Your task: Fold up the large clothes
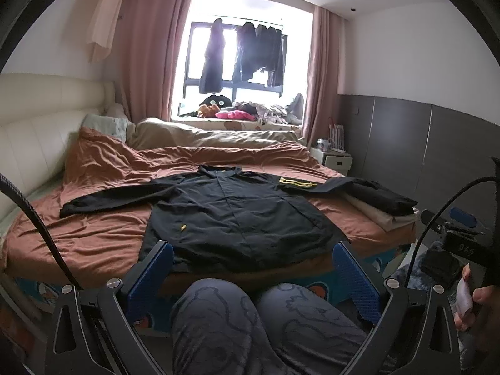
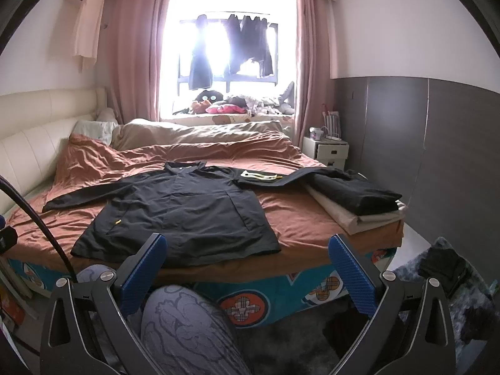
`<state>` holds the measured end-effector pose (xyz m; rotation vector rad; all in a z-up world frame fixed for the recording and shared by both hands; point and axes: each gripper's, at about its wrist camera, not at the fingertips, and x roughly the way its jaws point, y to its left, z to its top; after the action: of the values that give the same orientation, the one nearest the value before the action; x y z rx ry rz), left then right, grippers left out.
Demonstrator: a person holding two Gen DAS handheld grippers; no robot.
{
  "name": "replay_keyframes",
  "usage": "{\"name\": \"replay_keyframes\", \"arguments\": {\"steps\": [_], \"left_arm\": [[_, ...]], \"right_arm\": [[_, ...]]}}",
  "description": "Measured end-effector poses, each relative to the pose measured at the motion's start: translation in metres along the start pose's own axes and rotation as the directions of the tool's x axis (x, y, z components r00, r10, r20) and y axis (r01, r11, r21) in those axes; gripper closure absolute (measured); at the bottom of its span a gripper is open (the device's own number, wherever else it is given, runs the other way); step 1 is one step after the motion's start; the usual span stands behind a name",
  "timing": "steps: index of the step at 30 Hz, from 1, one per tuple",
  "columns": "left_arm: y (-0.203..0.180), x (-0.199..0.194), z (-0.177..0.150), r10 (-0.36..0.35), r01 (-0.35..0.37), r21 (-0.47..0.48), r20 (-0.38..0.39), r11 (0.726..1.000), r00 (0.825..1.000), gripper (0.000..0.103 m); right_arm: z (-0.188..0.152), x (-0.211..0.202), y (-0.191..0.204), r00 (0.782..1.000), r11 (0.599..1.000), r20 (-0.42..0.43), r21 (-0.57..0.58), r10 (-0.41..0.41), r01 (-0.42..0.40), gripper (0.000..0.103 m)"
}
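A large black jacket (image 1: pixel 237 215) lies spread flat, front up, on the rust-brown bed cover (image 1: pixel 103 234), sleeves stretched out to both sides. It also shows in the right wrist view (image 2: pixel 184 212). Its right sleeve with a yellow patch (image 2: pixel 259 175) reaches toward a pile of folded clothes (image 2: pixel 356 200). My left gripper (image 1: pixel 254 268) is open and empty, held back from the bed's near edge above the person's knees. My right gripper (image 2: pixel 248 262) is open and empty, also short of the bed edge.
The folded pile (image 1: pixel 384 206) sits on the bed's right corner. A cream headboard (image 1: pixel 37 143) runs along the left. A white nightstand (image 2: pixel 331 153) stands by the grey wall. The person's patterned legs (image 1: pixel 265 322) are below the grippers. A dark rug (image 2: pixel 437 281) lies on the right.
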<state>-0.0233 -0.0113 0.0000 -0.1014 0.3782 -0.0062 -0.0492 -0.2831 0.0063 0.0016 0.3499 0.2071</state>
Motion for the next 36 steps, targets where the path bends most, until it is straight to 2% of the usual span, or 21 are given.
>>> {"name": "replay_keyframes", "arguments": {"steps": [22,36], "left_arm": [[0.007,-0.016,-0.002,0.039,-0.039,0.024,0.01,0.999,0.999,0.001],[0.015,-0.018,-0.005,0.031,-0.031,0.003,0.013,1.0,0.999,0.001]], "right_arm": [[-0.004,0.003,0.0,1.0,1.0,0.003,-0.005,0.011,-0.011,0.0],[-0.006,0.0,-0.001,1.0,1.0,-0.004,0.016,0.023,-0.023,0.0]]}}
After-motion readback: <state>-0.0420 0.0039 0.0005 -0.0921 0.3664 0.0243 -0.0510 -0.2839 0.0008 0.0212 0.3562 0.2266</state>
